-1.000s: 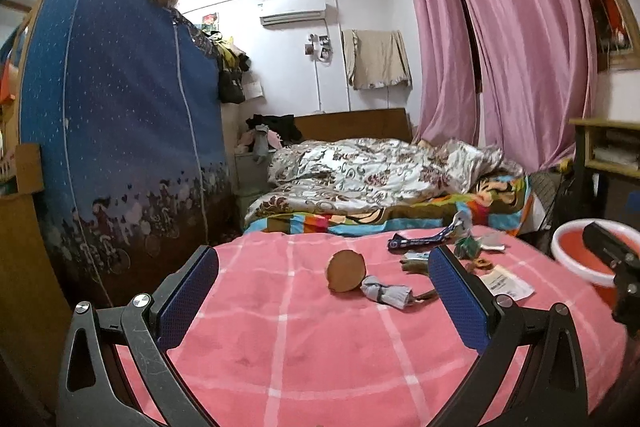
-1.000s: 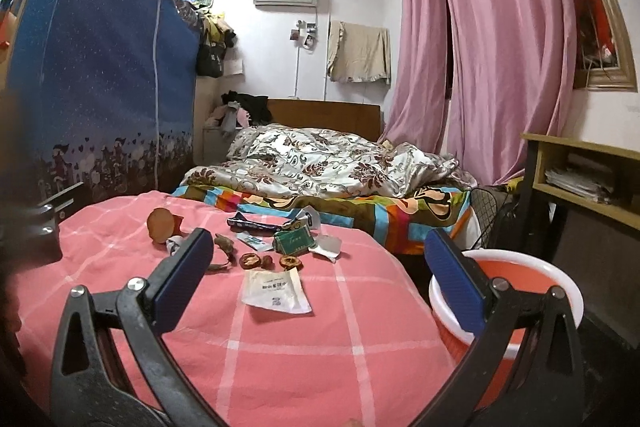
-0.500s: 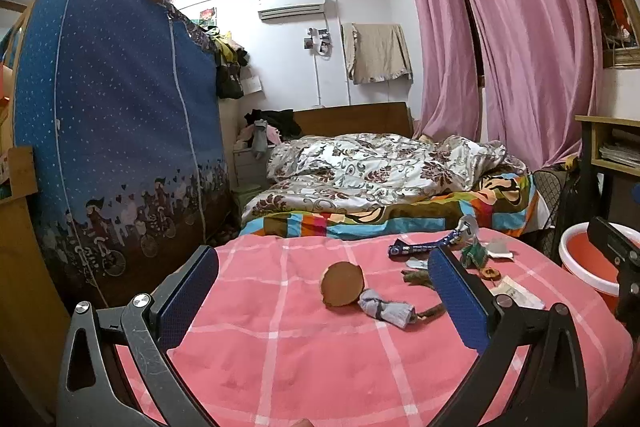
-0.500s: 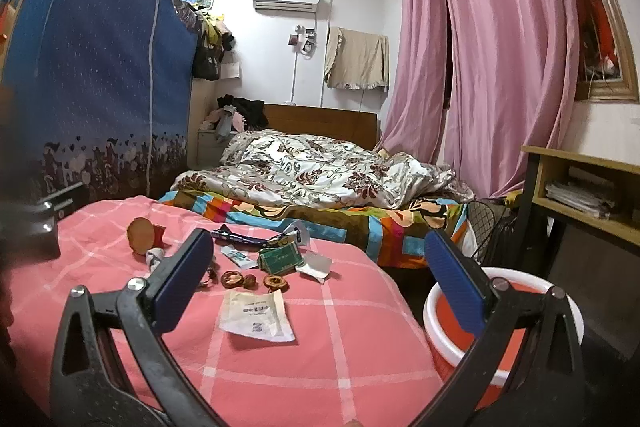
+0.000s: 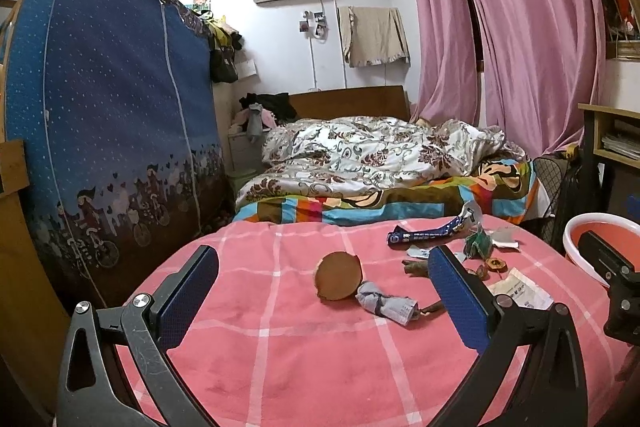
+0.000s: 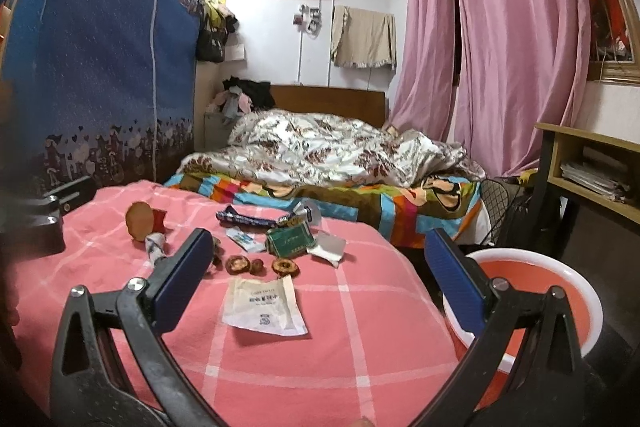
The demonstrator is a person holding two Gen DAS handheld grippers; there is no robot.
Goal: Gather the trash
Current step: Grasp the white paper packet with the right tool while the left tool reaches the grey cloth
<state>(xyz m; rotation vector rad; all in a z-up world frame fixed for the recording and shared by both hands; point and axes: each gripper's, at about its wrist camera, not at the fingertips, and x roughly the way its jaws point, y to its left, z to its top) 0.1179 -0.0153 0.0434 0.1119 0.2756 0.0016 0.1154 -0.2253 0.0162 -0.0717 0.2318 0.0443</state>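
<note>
Trash lies scattered on a pink checked cloth (image 5: 280,367). A brown round piece (image 5: 338,275) and a crumpled grey paper (image 5: 384,303) sit ahead of my left gripper (image 5: 326,293), which is open and empty. In the right wrist view a white paper packet (image 6: 262,305) lies between the fingers of my right gripper (image 6: 320,279), open and empty. Beyond it are brown peel bits (image 6: 260,265), a green wrapper (image 6: 290,239), a blue wrapper (image 6: 248,219) and a torn white scrap (image 6: 330,247). A red basin with a white rim (image 6: 536,299) stands off the right edge.
A bed with a flowered quilt (image 6: 328,151) lies behind the pink surface. A blue fabric wardrobe (image 5: 104,107) stands at the left. A wooden shelf (image 6: 592,163) and pink curtains (image 6: 500,27) are at the right, with a dark mesh bin (image 6: 500,203) near the basin.
Both grippers have drifted slightly, so the trash and basin shift a little in each view. Both stay open and nothing has been picked up.
</note>
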